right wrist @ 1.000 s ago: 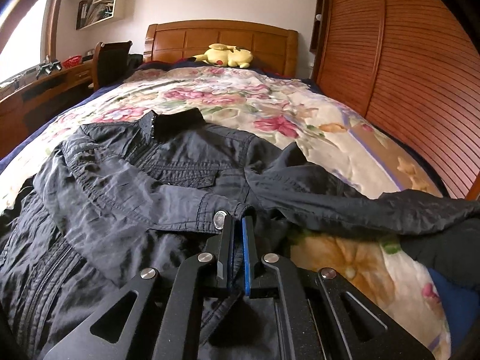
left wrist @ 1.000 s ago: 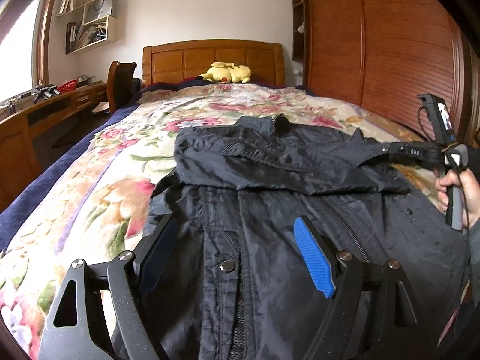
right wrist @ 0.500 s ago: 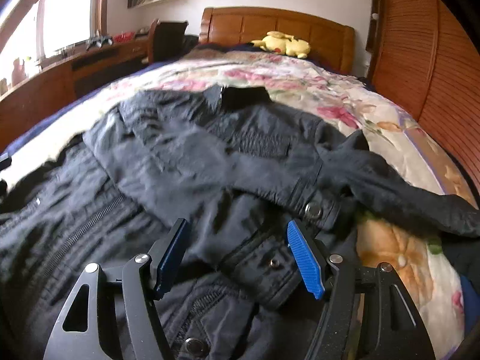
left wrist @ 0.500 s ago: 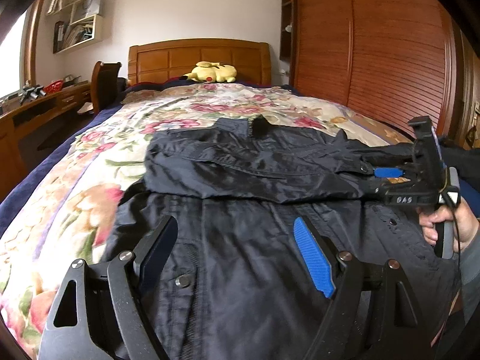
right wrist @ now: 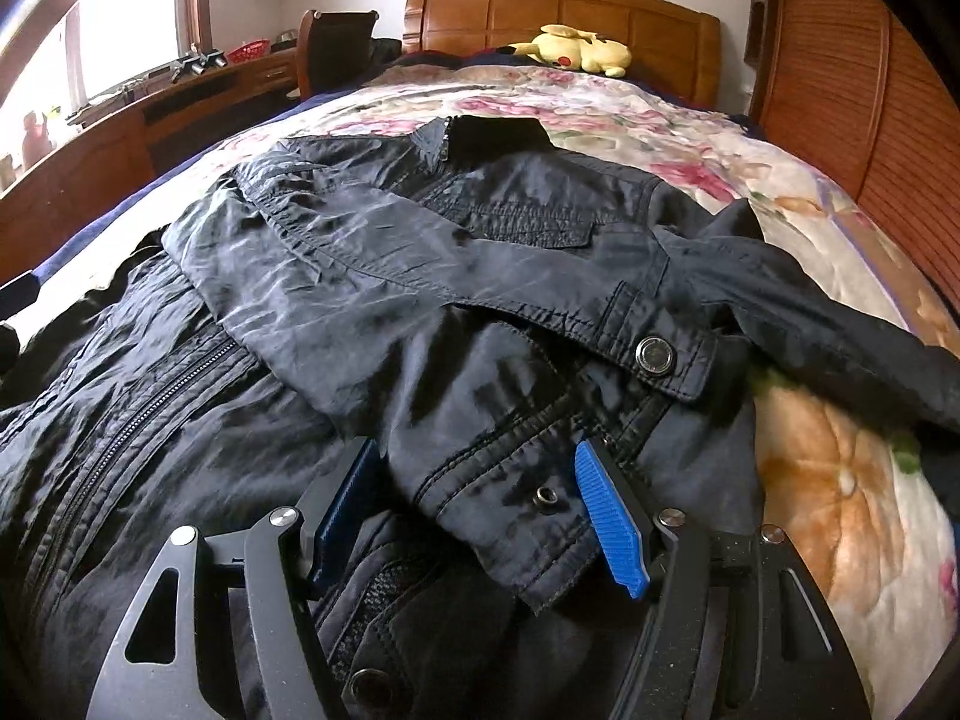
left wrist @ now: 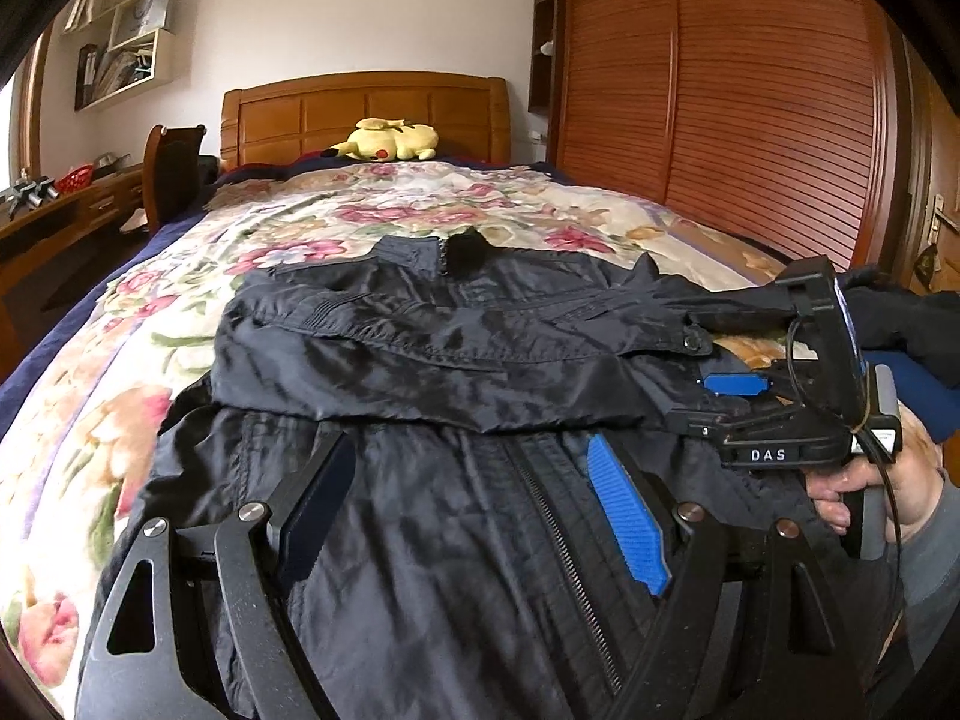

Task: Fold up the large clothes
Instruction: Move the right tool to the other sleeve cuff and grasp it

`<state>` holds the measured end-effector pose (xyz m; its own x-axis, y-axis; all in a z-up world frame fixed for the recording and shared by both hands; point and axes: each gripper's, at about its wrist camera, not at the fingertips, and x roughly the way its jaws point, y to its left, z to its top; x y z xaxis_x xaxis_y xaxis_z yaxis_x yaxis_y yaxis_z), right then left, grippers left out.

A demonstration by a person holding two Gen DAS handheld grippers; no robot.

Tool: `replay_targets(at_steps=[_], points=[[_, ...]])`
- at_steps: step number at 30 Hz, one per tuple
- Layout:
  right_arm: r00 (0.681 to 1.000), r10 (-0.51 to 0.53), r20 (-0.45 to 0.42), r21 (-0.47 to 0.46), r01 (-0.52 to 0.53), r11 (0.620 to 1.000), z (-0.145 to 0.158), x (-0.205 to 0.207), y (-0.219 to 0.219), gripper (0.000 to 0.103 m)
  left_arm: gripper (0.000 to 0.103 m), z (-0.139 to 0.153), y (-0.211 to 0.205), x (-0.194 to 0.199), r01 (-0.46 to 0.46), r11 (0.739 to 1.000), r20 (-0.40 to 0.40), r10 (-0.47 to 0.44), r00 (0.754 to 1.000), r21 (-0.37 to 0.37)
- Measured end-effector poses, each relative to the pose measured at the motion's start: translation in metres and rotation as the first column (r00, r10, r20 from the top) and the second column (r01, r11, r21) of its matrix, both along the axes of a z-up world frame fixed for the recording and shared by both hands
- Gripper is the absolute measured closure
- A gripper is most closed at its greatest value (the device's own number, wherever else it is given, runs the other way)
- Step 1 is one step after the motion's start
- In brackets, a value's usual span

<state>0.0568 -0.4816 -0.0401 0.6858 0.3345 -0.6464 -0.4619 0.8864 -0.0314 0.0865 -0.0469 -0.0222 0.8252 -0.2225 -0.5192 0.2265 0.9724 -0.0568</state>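
A black jacket [left wrist: 456,360] lies front-up on the floral bedspread [left wrist: 120,396], collar toward the wooden headboard [left wrist: 366,114], zipper running down its middle. One sleeve is folded across the chest, its snap-button cuff [right wrist: 660,354] ending near the jacket's right edge; the other sleeve trails off to the right over the quilt. The left gripper [left wrist: 474,504] hovers above the lower front of the jacket, jaws wide apart and holding nothing, the zipper line showing between them. The right gripper [right wrist: 480,504] sits low over the fabric by the folded cuff; its jaws have just been opening and now stand apart, with a pocket flap lying between the pads but not pinched. In the left wrist view a hand [left wrist: 876,492] grips the right tool's handle at the jacket's right side. Bare bedspread stays open left of the jacket and beyond the collar up to a yellow plush toy [left wrist: 384,141]. A slatted wooden wardrobe [left wrist: 750,90] closes in the bed's right edge; a desk [right wrist: 120,138] and chair [right wrist: 336,48] stand off the left.
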Motion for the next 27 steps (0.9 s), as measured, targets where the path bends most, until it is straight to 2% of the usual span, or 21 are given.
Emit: replay_targets(at_steps=[5, 11, 16, 22, 27], points=[[1.0, -0.01, 0.027, 0.008, 0.01, 1.0, 0.006, -0.015, -0.003, 0.033, 0.022, 0.0, -0.006, 0.008, 0.019, 1.0, -0.007, -0.02, 1.0, -0.024], [0.993, -0.086, 0.075, 0.046, 0.083, 0.995, 0.024, -0.04, -0.035, 0.033, 0.022, -0.001, -0.015, 0.016, 0.044, 0.999, -0.009, -0.044, 0.999, -0.012], [0.982, -0.144, 0.123, -0.008, 0.146, 0.989, 0.042, -0.055, -0.067, 0.033, 0.022, -0.005, -0.021, 0.017, 0.058, 0.998, -0.02, -0.058, 0.998, 0.007], [0.95, -0.264, 0.167, -0.046, 0.275, 0.96, 0.079, -0.054, -0.119, 0.033, 0.022, -0.007, -0.024, 0.016, 0.062, 0.998, -0.018, -0.061, 0.998, 0.028], [0.918, -0.36, 0.167, -0.029, 0.37, 0.929, 0.104, -0.044, -0.156, 0.033, 0.022, -0.007, -0.024, 0.015, 0.063, 0.998, -0.023, -0.062, 0.998, 0.022]])
